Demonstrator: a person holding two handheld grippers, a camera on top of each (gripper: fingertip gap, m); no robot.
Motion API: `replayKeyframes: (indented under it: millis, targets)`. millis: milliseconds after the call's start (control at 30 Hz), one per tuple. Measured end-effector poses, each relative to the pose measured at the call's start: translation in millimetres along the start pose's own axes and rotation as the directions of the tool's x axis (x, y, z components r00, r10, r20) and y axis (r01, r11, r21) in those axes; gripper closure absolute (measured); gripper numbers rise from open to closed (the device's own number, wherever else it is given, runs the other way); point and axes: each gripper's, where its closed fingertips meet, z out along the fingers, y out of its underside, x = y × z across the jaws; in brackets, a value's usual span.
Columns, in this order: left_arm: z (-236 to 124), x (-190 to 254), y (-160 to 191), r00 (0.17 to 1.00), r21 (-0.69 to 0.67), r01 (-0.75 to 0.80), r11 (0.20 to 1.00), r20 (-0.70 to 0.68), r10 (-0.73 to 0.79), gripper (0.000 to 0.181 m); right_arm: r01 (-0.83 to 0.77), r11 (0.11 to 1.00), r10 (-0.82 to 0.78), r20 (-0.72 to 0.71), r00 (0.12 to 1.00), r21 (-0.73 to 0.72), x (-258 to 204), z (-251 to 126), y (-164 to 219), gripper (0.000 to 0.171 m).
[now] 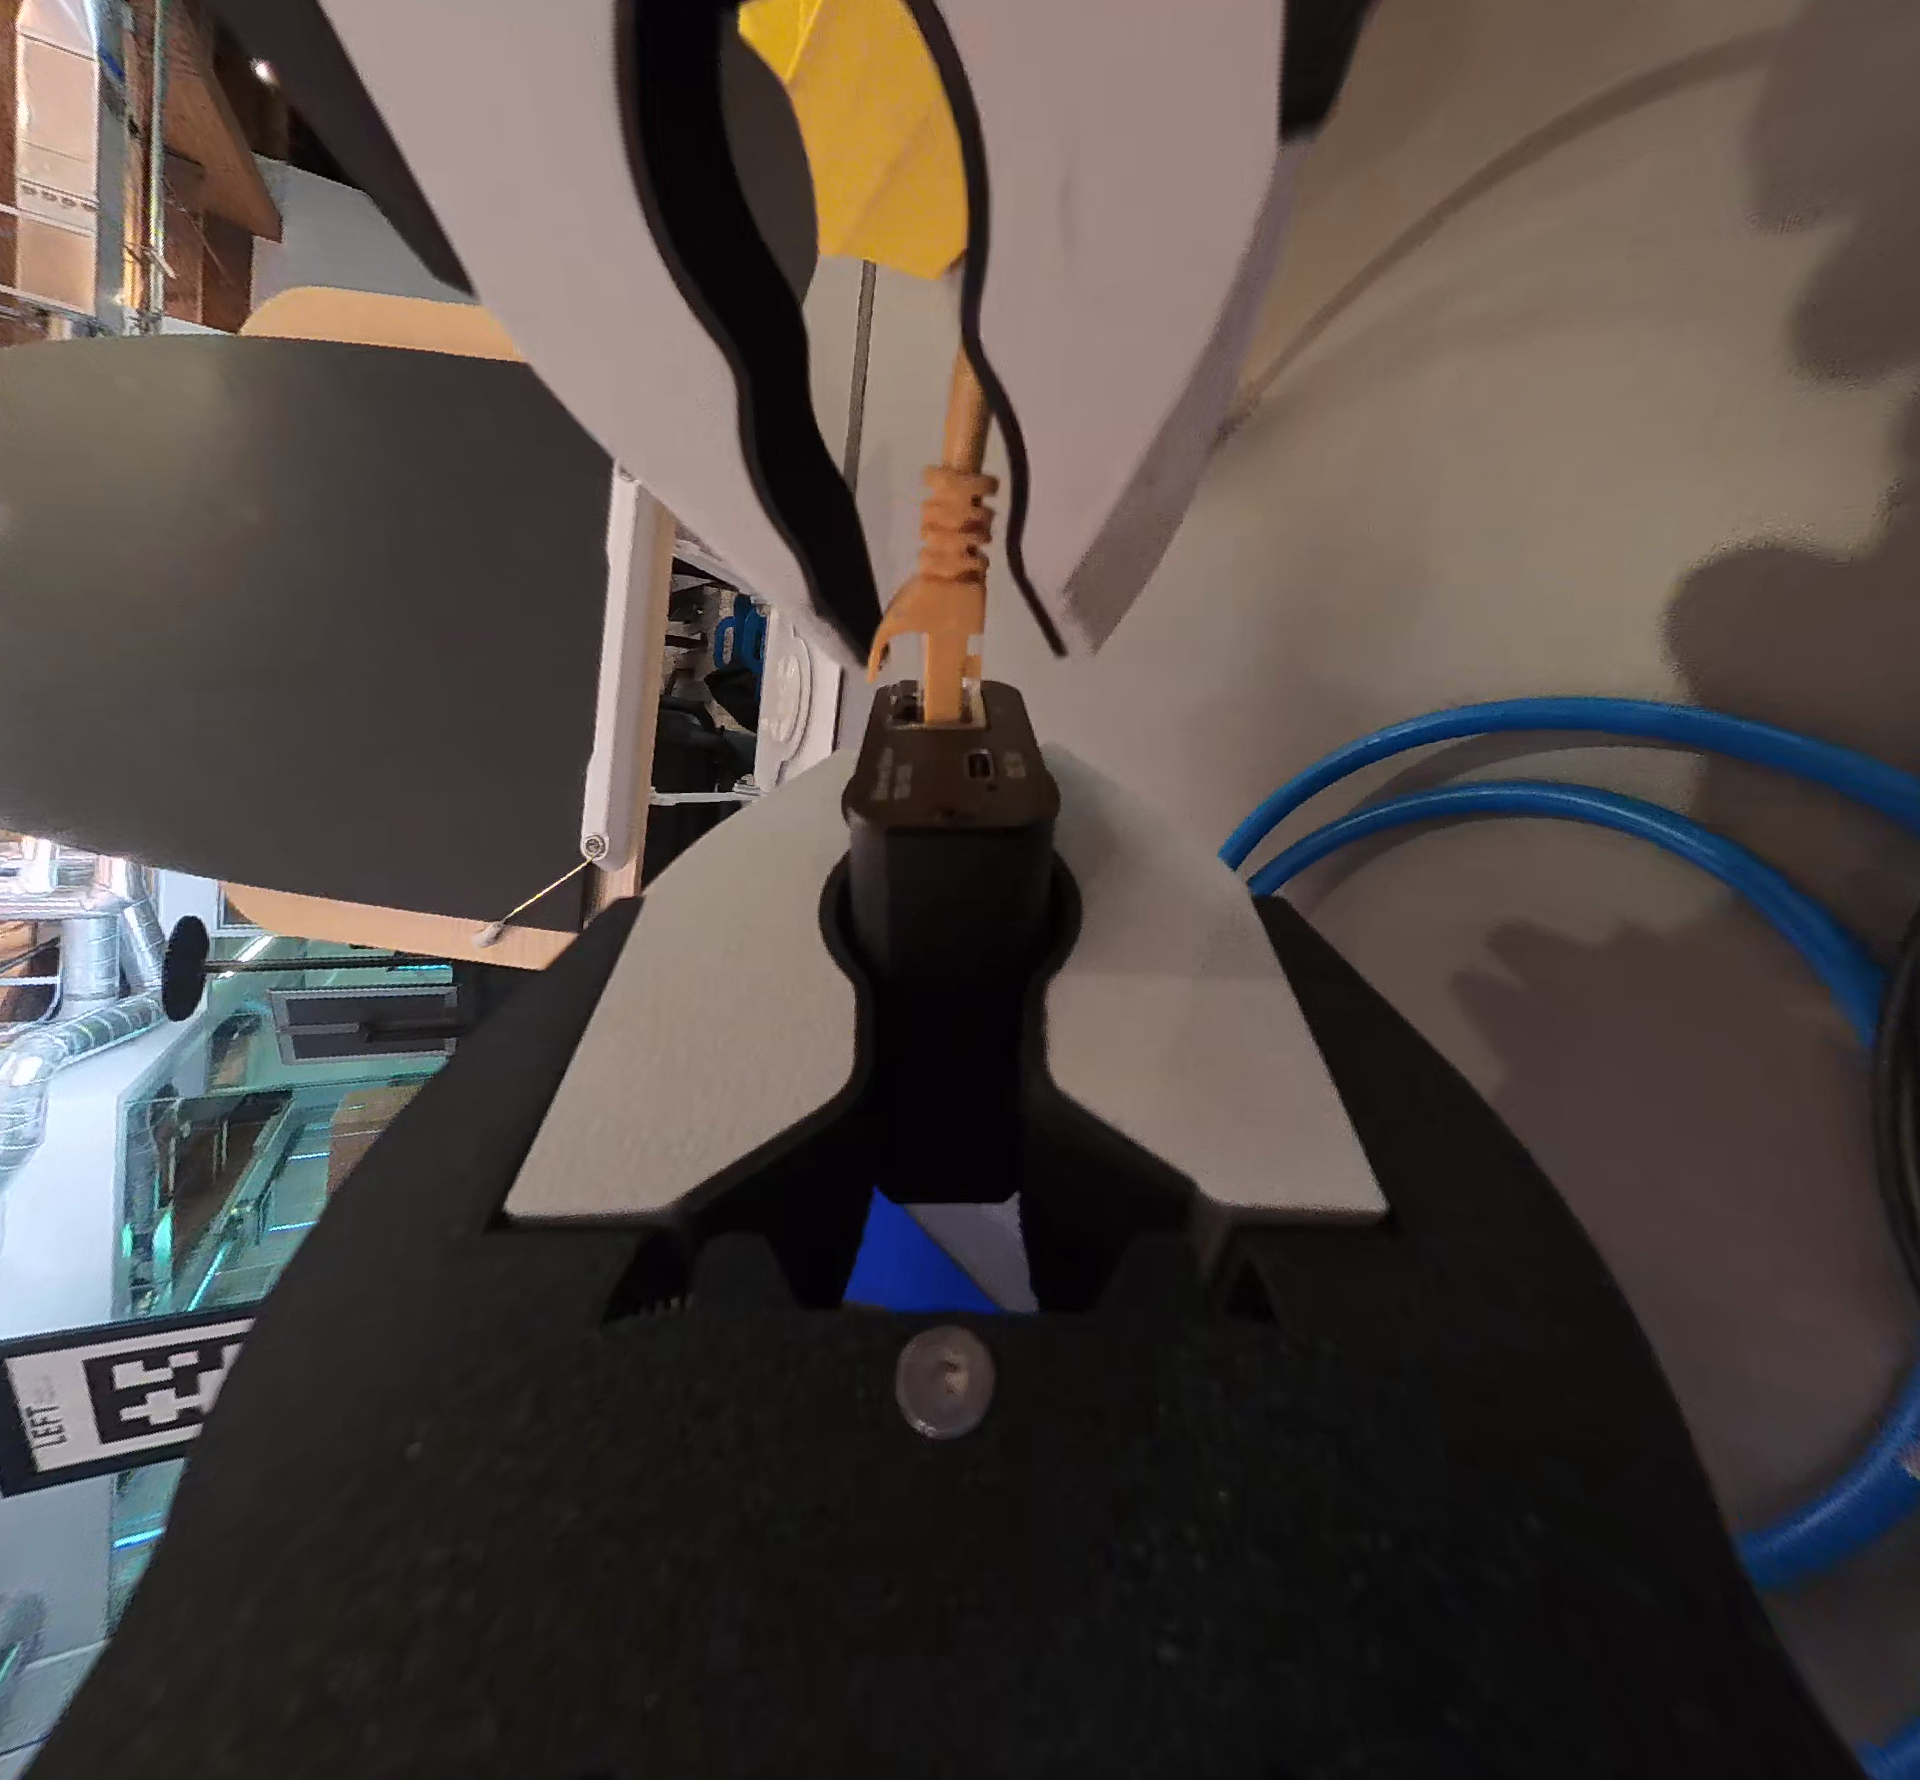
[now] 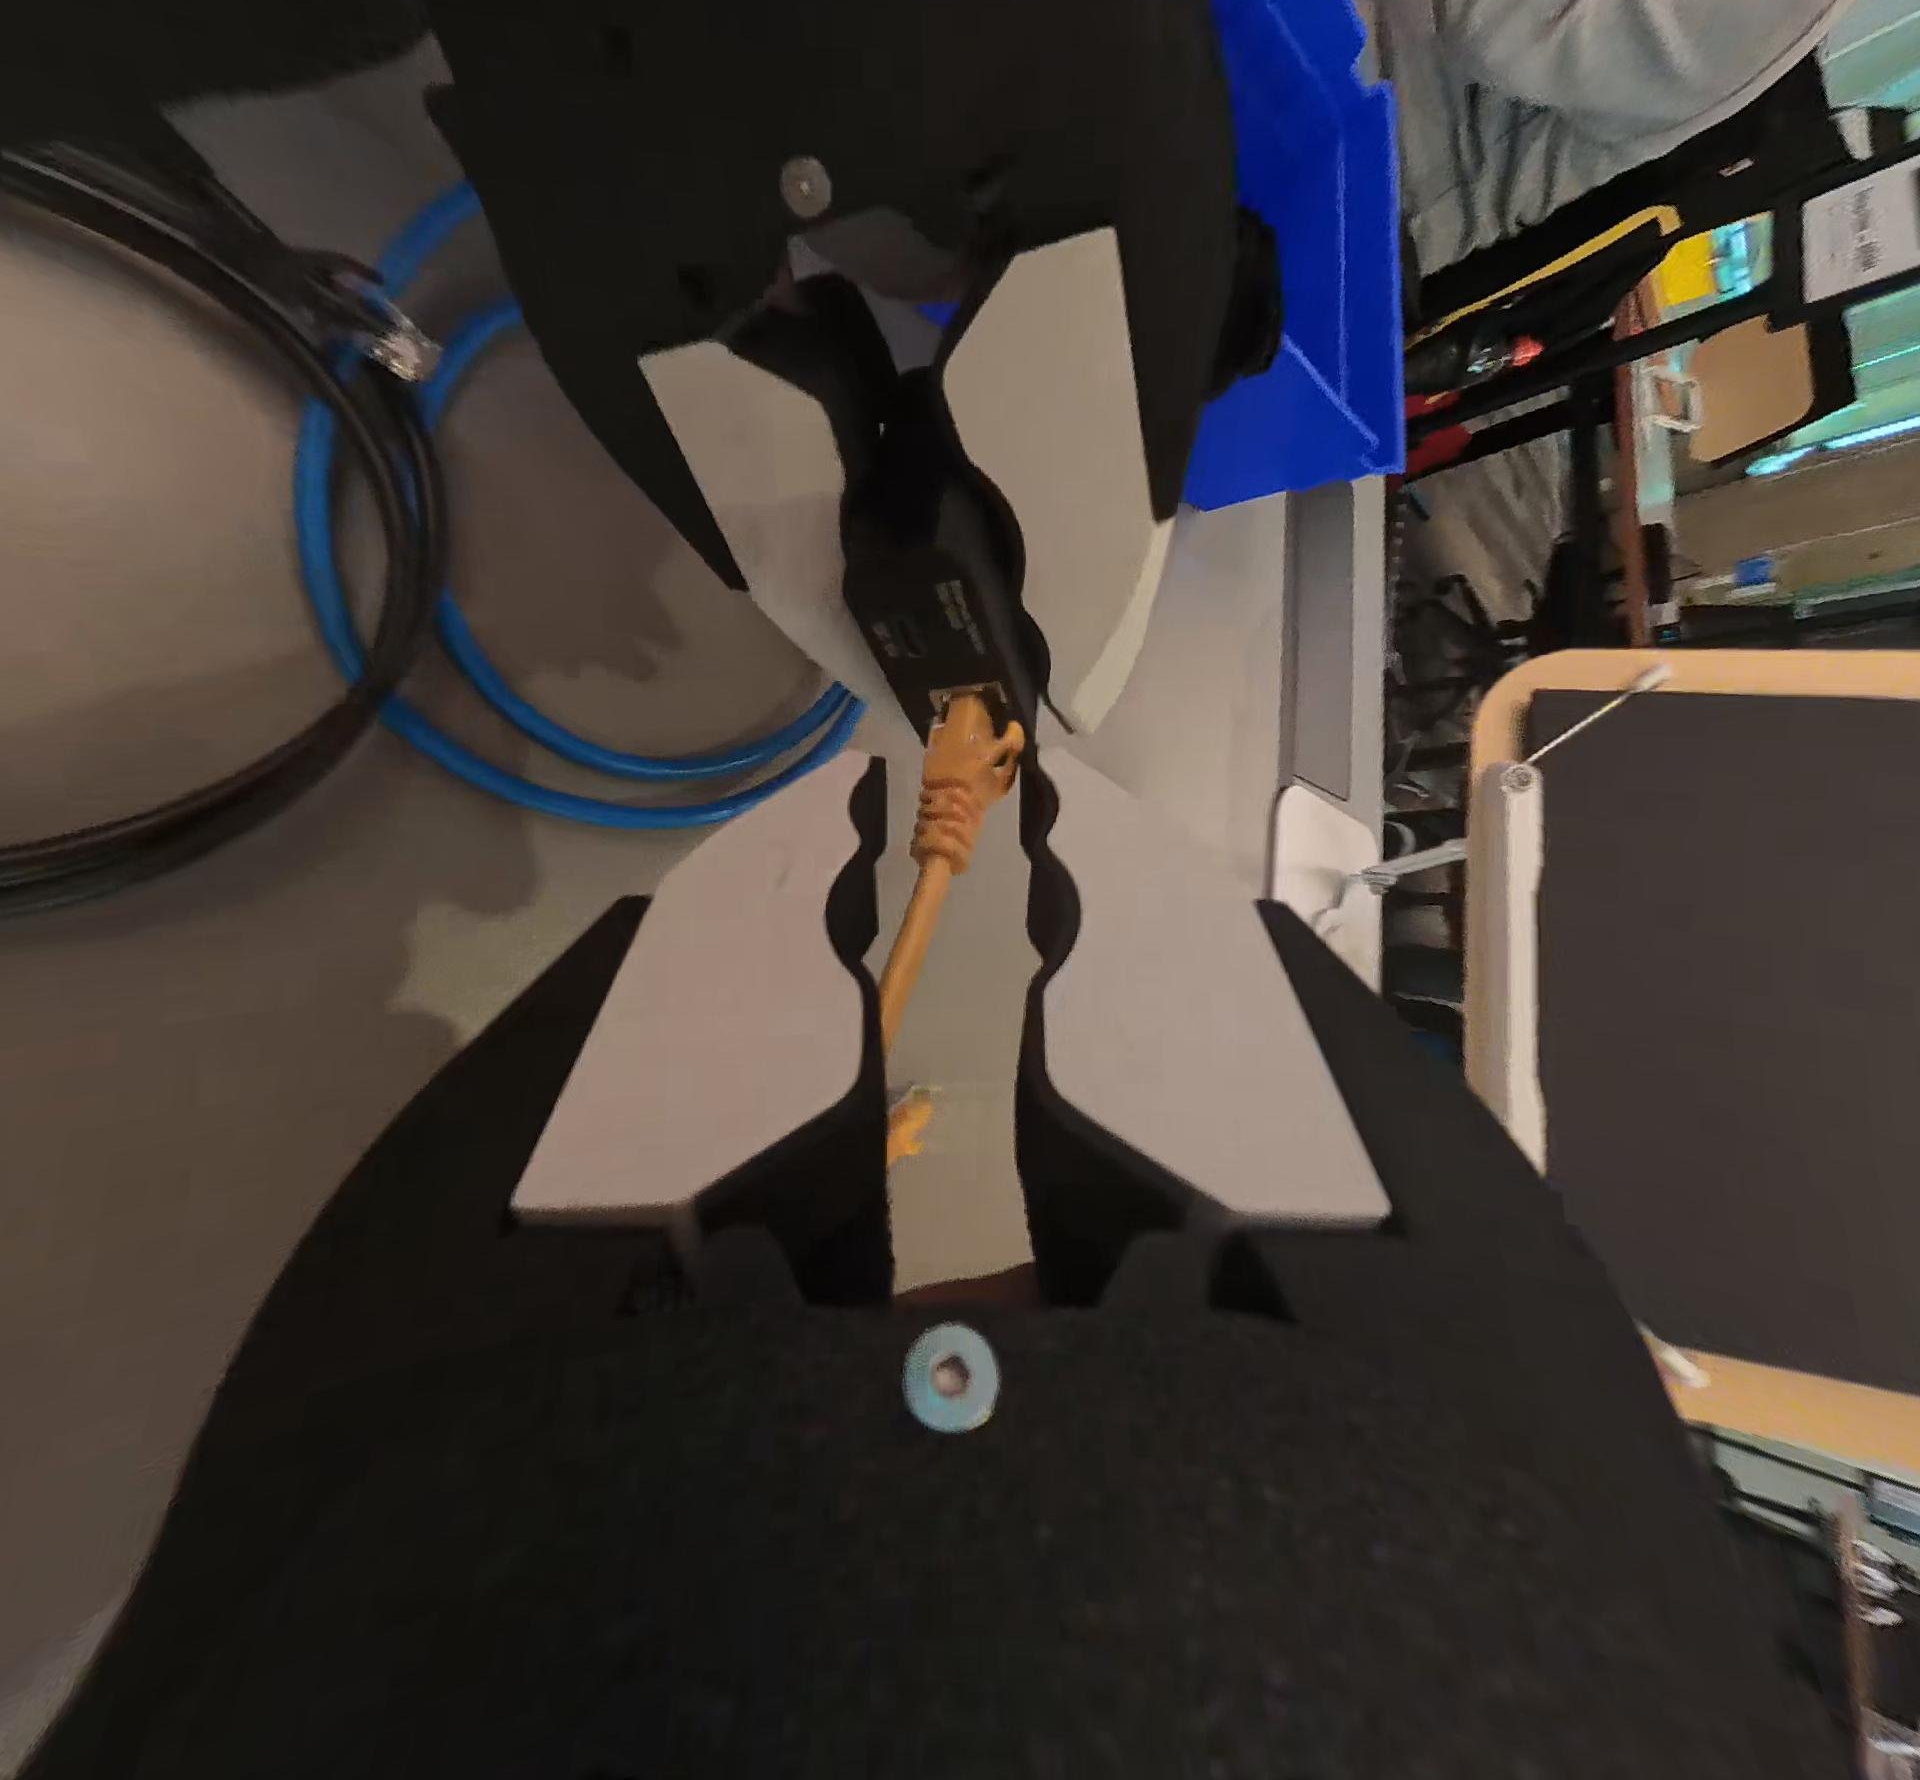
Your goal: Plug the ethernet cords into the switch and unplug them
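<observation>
My left gripper (image 1: 951, 795) is shut on a small black switch (image 1: 951, 899) and holds it above the table. An orange ethernet cord (image 1: 956, 525) has its plug seated in a port on the switch's end face. My right gripper (image 2: 956, 785) faces the switch from the other side. Its fingers stand on either side of the cord's boot (image 2: 961, 795), with a gap a little wider than the boot. In the right wrist view the left gripper (image 2: 966, 681) grips the switch (image 2: 925, 587). The cord's other orange plug (image 2: 909, 1122) lies on the table below.
A coiled blue cable (image 2: 582, 774) and a coiled black cable (image 2: 208, 826) with a clear plug lie on the grey table (image 1: 1558, 380). A blue bin (image 2: 1309, 276) and a yellow bin (image 1: 862, 99) stand near. A dark panel with a wooden rim (image 2: 1714, 1003) is beyond the table edge. Both grippers' tips are close together, under 4 cm apart.
</observation>
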Motion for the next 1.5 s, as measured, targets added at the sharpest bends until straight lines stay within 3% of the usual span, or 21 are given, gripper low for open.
replayKeyframes:
  millis: [200,500,700,900,967,1100,1500]
  targets:
    - [-1.7,3.8,1.2,1.000,-0.001,0.012,1.000,-0.013,-0.012,0.155,0.022,1.000,-0.022,-0.013,1.000,0.001,-1.3,4.0,-4.9,0.154]
    - [2.6,-1.6,2.6,0.994,-0.021,0.109,0.994,0.017,-0.108,0.154,0.101,0.988,-0.112,-0.083,0.990,-0.119,2.9,3.8,0.5,0.160]
    - [4.2,-10.9,1.7,0.992,-0.037,0.111,0.993,0.057,-0.108,0.154,0.070,0.991,-0.084,-0.126,0.988,-0.117,10.9,0.6,0.4,0.160]
    - [4.7,-4.0,0.5,0.997,-0.037,0.037,0.999,0.068,-0.035,0.155,-0.236,0.968,0.236,-0.006,0.972,-0.080,4.0,-1.2,1.3,0.155]
    - [5.6,-4.4,0.9,0.995,-0.045,-0.001,0.999,0.099,0.006,0.154,-0.394,0.917,0.396,0.025,0.918,-0.071,4.8,-6.8,2.0,0.150]
    - [6.4,-3.8,-0.9,0.992,-0.028,-0.014,1.000,0.126,0.018,0.156,-0.696,0.715,0.695,0.173,0.698,-0.065,-2.3,-14.0,2.5,0.152]
    - [6.1,-2.1,-2.7,0.991,-0.021,-0.026,0.999,0.132,0.029,0.155,-0.888,0.452,0.867,0.273,0.416,-0.081,-9.0,-8.5,5.2,0.159]
